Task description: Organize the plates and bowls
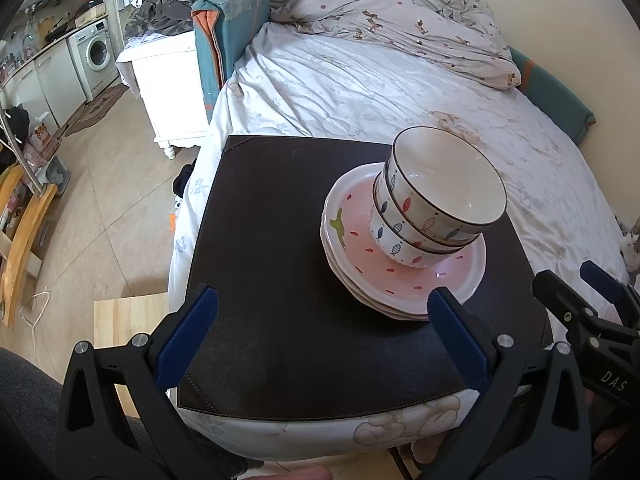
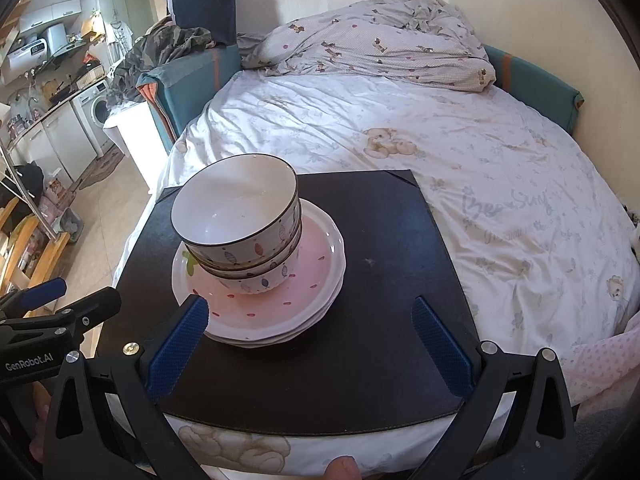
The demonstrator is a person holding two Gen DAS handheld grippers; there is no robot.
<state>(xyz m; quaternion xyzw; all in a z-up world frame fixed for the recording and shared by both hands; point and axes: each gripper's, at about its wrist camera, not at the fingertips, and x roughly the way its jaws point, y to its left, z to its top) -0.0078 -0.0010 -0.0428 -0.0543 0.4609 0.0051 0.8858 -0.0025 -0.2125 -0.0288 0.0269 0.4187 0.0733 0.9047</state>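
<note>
In the left wrist view, the left gripper (image 1: 322,304) is spread wide and holds nothing, its blue pads hanging over the near part of a dark mat (image 1: 280,264) laid on the bed (image 1: 360,80). A stack of plates (image 1: 400,280), the top one pink with red spots, sits on the right part of the mat. Nested bowls (image 1: 436,204) with a fish pattern stand on the top plate, leaning to the right. The gripper's right pad overlaps the near rim of the plates in the picture; contact cannot be told. The right gripper (image 1: 576,284) shows at the right edge.

In the right wrist view, the right gripper (image 2: 308,312) is also spread wide and empty above the mat (image 2: 380,260). The plates (image 2: 280,300) and bowls (image 2: 240,220) lie left of centre, with the left pad just in front of the plate rim. The left gripper (image 2: 70,296) shows at the left edge. A crumpled quilt (image 2: 380,40) lies at the far end of the bed (image 2: 480,180).
</note>
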